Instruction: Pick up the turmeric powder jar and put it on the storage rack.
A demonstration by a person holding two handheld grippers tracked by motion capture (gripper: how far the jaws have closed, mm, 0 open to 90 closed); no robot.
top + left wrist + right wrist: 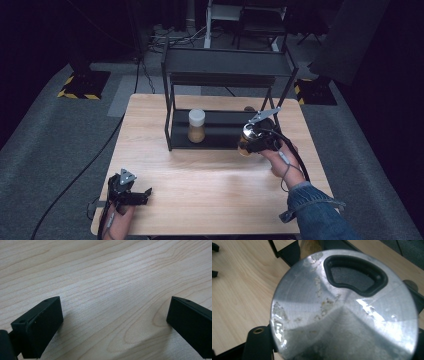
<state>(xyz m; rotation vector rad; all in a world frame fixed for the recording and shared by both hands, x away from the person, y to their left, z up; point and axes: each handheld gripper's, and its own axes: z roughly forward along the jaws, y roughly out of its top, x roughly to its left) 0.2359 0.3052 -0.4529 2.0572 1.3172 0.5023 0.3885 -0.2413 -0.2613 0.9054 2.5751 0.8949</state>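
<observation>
The silver-lidded jar (248,137) is being held in the right gripper (255,140), whose jaws are clamped on it from either side; it is being kept just in front of the lower shelf of the black rack (220,80), at the shelf's right end, above the wooden table (210,185). In the right gripper view the jar's round metal lid (342,315) is being seen from close up — brushed silver, flecked with pale residue, with a black-rimmed, curved opening (355,275) set near its edge — and a black jaw is pressing against its lower left rim. A second jar with a white cap (196,125), holding brownish contents, is standing upright on the rack's lower shelf, well to the left of the held one. The left gripper (145,192) is being rested low at the table's near left corner; its jaws are being kept wide apart — nothing is lying between them but bare wood grain.
</observation>
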